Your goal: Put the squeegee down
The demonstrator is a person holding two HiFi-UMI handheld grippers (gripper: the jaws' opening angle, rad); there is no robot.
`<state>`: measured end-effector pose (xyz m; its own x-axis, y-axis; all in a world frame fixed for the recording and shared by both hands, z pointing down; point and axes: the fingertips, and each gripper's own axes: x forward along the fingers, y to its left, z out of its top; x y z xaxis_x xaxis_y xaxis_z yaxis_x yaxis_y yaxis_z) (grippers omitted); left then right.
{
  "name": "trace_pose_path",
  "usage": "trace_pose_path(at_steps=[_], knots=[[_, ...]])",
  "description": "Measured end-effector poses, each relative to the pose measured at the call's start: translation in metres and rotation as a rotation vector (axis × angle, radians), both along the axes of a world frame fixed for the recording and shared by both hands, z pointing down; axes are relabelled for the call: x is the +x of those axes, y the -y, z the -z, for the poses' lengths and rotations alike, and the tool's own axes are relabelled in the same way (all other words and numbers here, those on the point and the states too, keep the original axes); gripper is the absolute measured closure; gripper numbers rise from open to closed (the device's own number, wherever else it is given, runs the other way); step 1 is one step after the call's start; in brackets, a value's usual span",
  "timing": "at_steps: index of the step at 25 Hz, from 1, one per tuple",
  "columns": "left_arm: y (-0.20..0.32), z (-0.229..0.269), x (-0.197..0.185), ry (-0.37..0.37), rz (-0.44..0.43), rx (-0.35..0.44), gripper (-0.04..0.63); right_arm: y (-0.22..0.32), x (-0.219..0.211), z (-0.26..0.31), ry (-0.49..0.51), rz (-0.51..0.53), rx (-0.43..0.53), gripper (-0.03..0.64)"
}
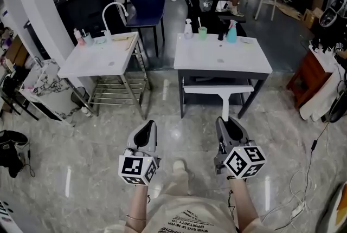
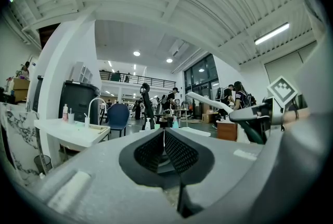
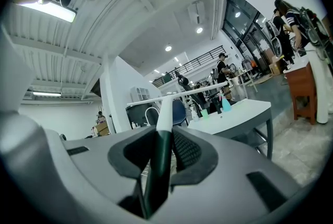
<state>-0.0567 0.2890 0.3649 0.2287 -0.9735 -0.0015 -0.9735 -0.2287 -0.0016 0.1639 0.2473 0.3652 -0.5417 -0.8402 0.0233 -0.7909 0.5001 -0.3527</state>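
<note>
Much of what we see is grey, glossy floor (image 1: 81,172), and on it, straight ahead of us, stands the white table (image 1: 222,58) that we take as our landmark. Left of the white table, with a gap between them, is a second table (image 1: 97,58), also white, with a curved faucet (image 1: 111,10) at its far edge. Behind that one, far left of the white table, stands a black cabinet (image 1: 87,7). A blue chair (image 1: 147,1) sits beyond the white table's far left corner. A red-brown cabinet (image 1: 306,77) stands well off to the white table's right.

On our side of the white table, apart from it and clear of the floor, we hold the squeegee (image 1: 218,88). Its long white blade runs crosswise, parallel to the table's near edge, and its handle points back toward us. The right tongs (image 1: 229,121) are clamped on that handle: in the right gripper view the dark lower part of the handle sits squeezed between the two black pads, with the white part rising past them.

Level with them, off the white table's near left corner, the left tongs (image 1: 146,126) hang with their pads pressed together on nothing.

Along the far edge of the white table stand a clear pump bottle (image 1: 188,28), then a green cup (image 1: 202,32), and farther right a teal bottle (image 1: 231,34).
</note>
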Motion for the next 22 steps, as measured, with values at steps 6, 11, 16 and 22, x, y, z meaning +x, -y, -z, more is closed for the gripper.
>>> trace_pose_path(at_steps=[6,11,16,22], knots=[[0.059,-0.002,-0.014,-0.003,-0.009,-0.006,0.572,0.052,-0.02,-0.005,-0.015,0.031,-0.003,0.52],[0.107,-0.006,-0.028,-0.012,-0.019,-0.026,0.572,0.101,-0.03,-0.009,-0.019,0.008,-0.035,0.52],[0.151,-0.011,-0.047,-0.018,-0.022,-0.039,0.572,0.145,-0.05,-0.013,-0.015,0.023,-0.043,0.52],[0.198,-0.015,-0.065,-0.023,-0.035,-0.047,0.572,0.191,-0.072,-0.019,-0.019,0.02,-0.053,0.52]])
